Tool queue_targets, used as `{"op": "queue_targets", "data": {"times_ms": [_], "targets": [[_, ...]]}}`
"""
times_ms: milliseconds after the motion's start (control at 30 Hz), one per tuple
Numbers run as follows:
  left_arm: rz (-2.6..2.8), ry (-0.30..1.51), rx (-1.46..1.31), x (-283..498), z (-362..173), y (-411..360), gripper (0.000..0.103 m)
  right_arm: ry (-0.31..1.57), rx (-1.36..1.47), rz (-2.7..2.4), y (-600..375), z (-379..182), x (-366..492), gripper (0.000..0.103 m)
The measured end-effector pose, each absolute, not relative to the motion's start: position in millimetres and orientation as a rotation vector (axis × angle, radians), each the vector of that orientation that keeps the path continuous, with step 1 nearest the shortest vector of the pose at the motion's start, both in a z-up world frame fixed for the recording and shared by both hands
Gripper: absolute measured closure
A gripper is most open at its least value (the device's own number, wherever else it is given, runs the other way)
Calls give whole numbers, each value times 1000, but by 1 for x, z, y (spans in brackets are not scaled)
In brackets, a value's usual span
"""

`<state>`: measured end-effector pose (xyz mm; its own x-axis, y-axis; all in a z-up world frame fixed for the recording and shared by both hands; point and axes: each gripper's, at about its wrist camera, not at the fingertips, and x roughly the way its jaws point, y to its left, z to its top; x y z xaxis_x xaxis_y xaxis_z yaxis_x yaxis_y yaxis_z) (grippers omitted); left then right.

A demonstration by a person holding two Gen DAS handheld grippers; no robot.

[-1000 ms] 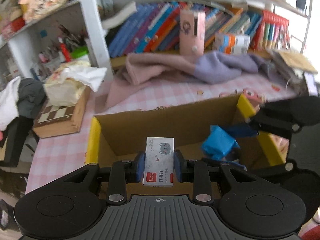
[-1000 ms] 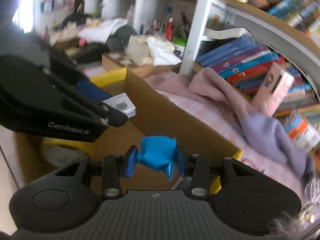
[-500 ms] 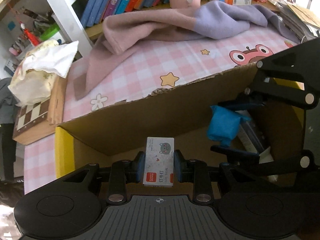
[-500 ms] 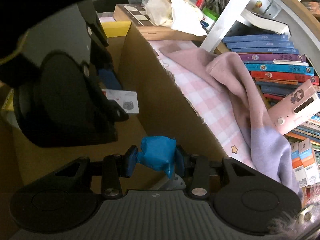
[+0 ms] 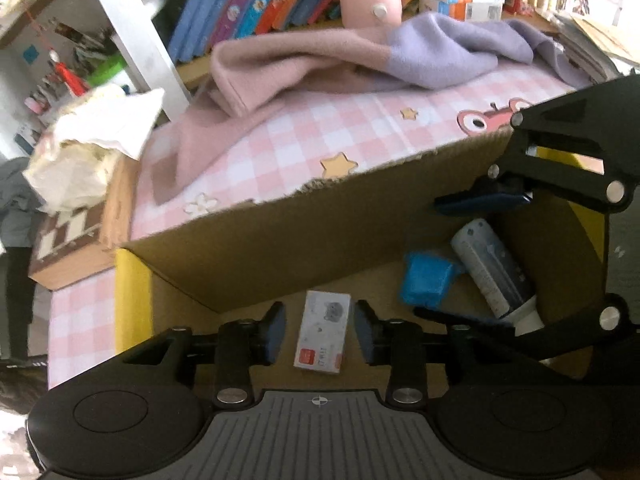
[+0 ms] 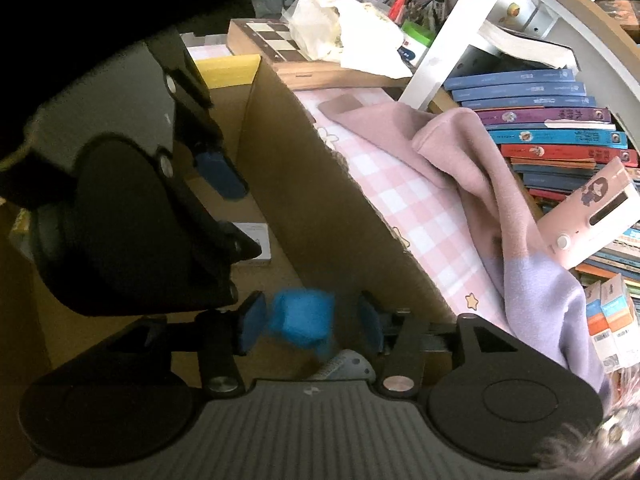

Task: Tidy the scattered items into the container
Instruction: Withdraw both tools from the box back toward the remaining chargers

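Freed since a second ago, card box (image 5: 323, 331) and blue packet (image 6: 302, 322) drop inside the cardboard box (image 5: 280, 248) as my left tool (image 5: 320, 328) and right tool (image 6: 310, 322) are opening: two items stowed.

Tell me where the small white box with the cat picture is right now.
The small white box lies on the floor of the cardboard box, between the opening pads of the left claw, untouched. The blue wad sits to its right.

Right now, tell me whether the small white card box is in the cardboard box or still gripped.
In. The small white card box lies in the cardboard box, clear gaps to both pads of the opening left gripper.
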<state>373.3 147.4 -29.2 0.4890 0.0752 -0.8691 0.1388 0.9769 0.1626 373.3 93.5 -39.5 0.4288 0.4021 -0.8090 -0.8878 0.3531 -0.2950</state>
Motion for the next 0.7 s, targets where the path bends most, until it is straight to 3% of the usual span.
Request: {"op": "queue_targets", "data": {"times_ms": [133, 533, 700], "targets": [[-27, 1027, 225, 362, -18, 148, 49, 695, -801, 917, 91, -34, 368, 50], [-3, 850, 178, 306, 31, 142, 40, 603, -708, 871, 65, 8, 334, 48], [14, 762, 164, 270, 53, 139, 37, 543, -652, 843, 49, 29, 308, 41]]}}
